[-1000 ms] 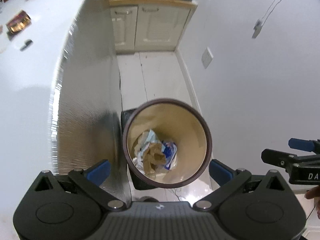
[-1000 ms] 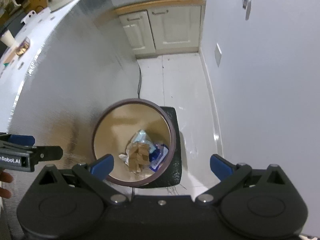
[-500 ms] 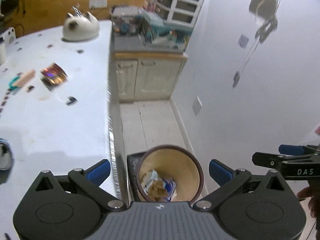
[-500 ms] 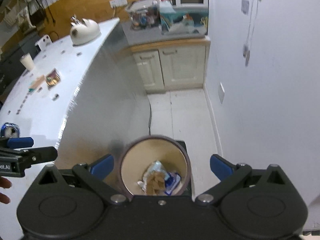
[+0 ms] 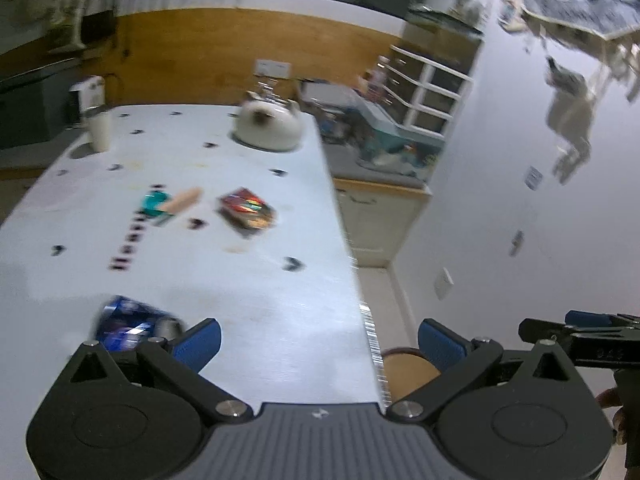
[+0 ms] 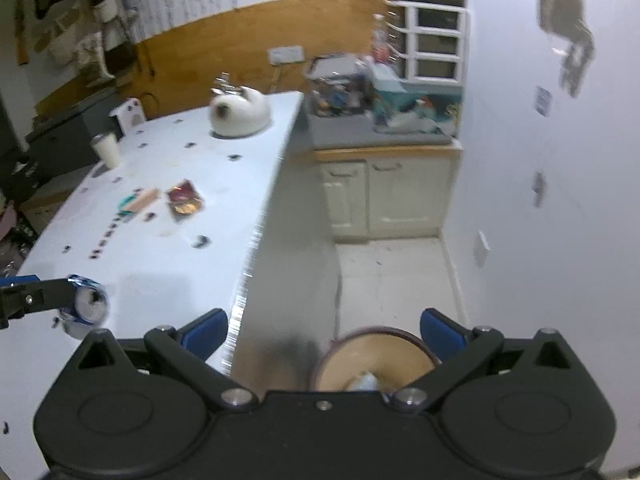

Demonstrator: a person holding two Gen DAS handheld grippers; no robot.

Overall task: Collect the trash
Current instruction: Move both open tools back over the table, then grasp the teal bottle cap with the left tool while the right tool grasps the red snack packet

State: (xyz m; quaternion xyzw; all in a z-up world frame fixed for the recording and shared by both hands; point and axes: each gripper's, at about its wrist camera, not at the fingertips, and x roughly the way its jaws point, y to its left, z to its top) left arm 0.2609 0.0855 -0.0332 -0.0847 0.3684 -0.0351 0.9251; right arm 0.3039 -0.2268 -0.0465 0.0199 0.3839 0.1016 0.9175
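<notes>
The round brown trash bin (image 6: pixel 372 364) stands on the floor beside the white table (image 5: pixel 224 280), with wrappers inside; only its rim (image 5: pixel 404 364) shows in the left wrist view. A blue drink can (image 5: pixel 128 322) lies on the table near my left gripper's left finger; it also shows in the right wrist view (image 6: pixel 86 306). A shiny red snack wrapper (image 5: pixel 247 210) and a tan stick with a teal piece (image 5: pixel 172 204) lie farther back. My left gripper (image 5: pixel 318 340) is open and empty over the table's edge. My right gripper (image 6: pixel 324 330) is open and empty above the bin.
A white teapot (image 5: pixel 267 126) and a white cup (image 5: pixel 98 130) stand at the table's far end. Cream cabinets (image 6: pixel 384 196) with a cluttered counter stand against the far wall. A white wall (image 6: pixel 560 240) runs along the right.
Both grippers have tilted up and away from the bin, which has dropped to the bottom of both views. The tabletop and the blue can have come into view.
</notes>
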